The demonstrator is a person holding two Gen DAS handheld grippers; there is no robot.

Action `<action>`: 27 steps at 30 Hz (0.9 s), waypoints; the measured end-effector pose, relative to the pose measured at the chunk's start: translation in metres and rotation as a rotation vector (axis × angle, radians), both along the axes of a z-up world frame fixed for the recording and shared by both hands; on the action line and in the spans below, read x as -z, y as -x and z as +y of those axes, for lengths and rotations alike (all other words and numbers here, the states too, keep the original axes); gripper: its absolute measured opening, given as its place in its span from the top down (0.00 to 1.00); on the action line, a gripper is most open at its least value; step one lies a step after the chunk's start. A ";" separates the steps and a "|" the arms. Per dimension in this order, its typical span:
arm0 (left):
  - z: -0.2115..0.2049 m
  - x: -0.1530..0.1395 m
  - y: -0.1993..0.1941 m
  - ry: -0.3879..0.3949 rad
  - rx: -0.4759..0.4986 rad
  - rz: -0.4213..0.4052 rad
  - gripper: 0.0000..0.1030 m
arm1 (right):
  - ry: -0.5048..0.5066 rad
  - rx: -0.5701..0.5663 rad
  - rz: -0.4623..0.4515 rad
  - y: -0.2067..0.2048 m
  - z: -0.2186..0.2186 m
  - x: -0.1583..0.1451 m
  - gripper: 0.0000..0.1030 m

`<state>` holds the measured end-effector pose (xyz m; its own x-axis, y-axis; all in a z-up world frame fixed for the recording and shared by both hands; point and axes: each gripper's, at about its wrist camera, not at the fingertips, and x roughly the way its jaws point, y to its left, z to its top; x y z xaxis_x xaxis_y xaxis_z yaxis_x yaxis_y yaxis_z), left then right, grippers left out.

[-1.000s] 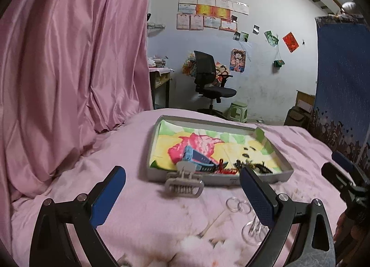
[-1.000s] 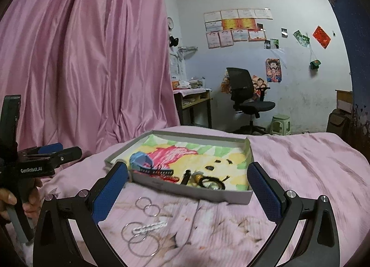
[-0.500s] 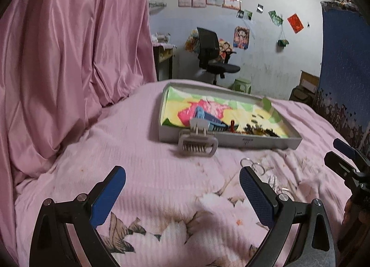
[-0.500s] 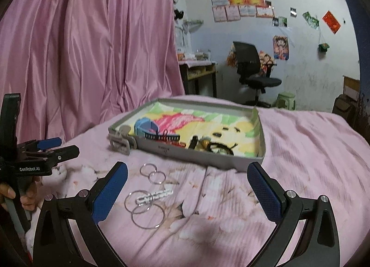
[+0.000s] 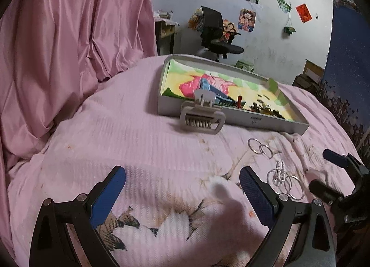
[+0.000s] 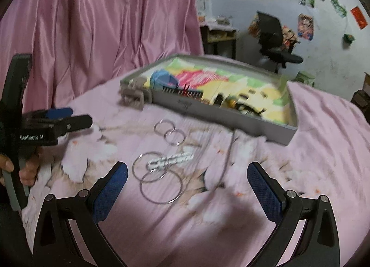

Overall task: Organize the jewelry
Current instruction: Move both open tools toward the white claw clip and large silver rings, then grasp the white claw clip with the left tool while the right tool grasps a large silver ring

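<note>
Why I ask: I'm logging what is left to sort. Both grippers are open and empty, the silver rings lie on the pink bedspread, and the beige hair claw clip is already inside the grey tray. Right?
Not quite. The beige hair claw clip is not inside the grey tray; the left wrist view shows it on the pink bedspread, against the tray's near wall. The rest holds: left gripper and right gripper are open and empty, and the silver rings lie on the bedspread.

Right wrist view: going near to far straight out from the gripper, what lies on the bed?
Large hoop pair → sparkly clip → small ring pair → gray tray → office chair.
</note>
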<state>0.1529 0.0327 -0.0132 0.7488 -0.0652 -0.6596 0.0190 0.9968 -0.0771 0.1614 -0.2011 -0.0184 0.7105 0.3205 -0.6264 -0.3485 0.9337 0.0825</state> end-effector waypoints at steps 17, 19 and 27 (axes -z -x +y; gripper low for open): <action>-0.004 0.007 -0.018 -0.024 0.004 0.051 0.04 | 0.119 0.029 0.134 -0.022 0.020 0.023 0.06; -0.005 0.008 -0.022 -0.028 0.006 0.056 0.04 | 0.125 0.040 0.132 -0.024 0.020 0.023 0.14; -0.009 0.010 -0.049 -0.037 0.029 0.074 0.04 | 0.094 0.062 0.143 -0.038 0.015 0.024 0.32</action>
